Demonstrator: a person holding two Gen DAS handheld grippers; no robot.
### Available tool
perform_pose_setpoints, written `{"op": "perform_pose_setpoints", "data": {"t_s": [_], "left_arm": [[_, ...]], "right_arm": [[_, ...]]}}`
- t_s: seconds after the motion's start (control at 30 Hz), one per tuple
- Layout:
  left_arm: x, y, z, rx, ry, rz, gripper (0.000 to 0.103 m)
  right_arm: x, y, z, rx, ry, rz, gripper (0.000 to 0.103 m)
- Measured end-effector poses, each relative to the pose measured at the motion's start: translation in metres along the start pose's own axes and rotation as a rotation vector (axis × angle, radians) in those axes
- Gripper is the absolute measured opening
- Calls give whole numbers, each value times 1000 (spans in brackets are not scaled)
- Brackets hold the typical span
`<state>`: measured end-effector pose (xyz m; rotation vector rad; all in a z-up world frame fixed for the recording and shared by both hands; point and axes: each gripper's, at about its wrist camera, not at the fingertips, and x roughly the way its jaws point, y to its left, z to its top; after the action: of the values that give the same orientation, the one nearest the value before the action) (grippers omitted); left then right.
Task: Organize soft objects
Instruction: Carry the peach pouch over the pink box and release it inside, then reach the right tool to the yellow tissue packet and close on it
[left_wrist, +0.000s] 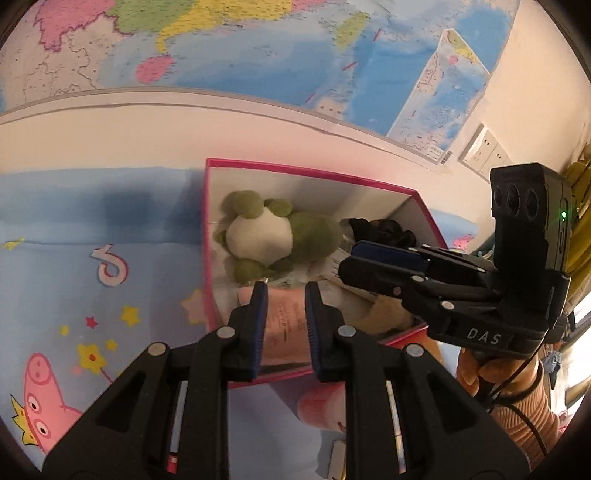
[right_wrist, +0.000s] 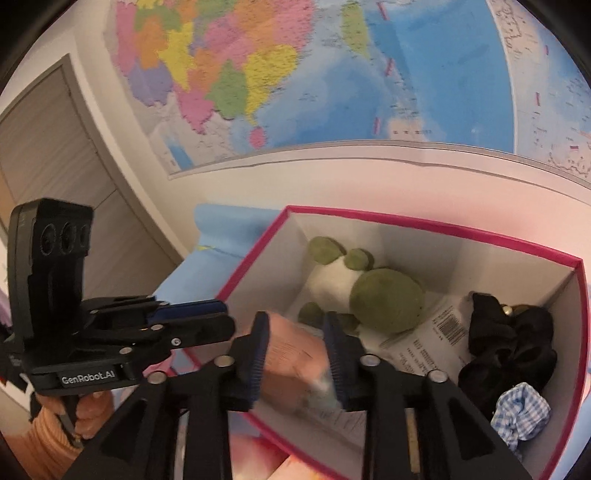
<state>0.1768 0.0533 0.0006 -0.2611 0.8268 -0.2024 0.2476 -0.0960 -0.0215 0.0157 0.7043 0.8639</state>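
A pink-rimmed white box (left_wrist: 295, 170) (right_wrist: 424, 221) sits on a blue cartoon bedsheet. Inside lie a green and white plush frog (left_wrist: 273, 234) (right_wrist: 365, 288), black fabric (left_wrist: 384, 230) (right_wrist: 513, 343), a blue checked scrunchie (right_wrist: 521, 413) and a pink soft pack (left_wrist: 286, 325) (right_wrist: 291, 354). My left gripper (left_wrist: 282, 291) hovers above the pink pack at the box's near side, jaws apart, empty. My right gripper (right_wrist: 295, 321) is over the box with the blurred pink pack between its jaws; whether it grips it is unclear. In the left view the right gripper's (left_wrist: 354, 258) fingers look close together.
A wall map (left_wrist: 258, 48) (right_wrist: 332, 74) hangs behind the box. A wall socket (left_wrist: 487, 151) is at the right. A pink soft item (left_wrist: 321, 406) lies on the sheet (left_wrist: 92, 258) in front of the box. Printed paper (right_wrist: 436, 332) lies in the box. A door (right_wrist: 55, 147) is at the left.
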Motion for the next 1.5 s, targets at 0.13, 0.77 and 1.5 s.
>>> {"op": "perform_pose_setpoints", "data": {"t_s": [0.13, 0.77, 1.5], "left_arm": [[-10, -5, -6, 29, -31, 39, 21], [-64, -30, -109, 110, -47, -68, 46], [-13, -48, -165, 89, 147, -150, 46]], "right_arm": [[-8, -2, -7, 9, -6, 1, 35], [-109, 27, -119, -56, -16, 118, 44], [-63, 14, -190, 124, 135, 131, 44]]}}
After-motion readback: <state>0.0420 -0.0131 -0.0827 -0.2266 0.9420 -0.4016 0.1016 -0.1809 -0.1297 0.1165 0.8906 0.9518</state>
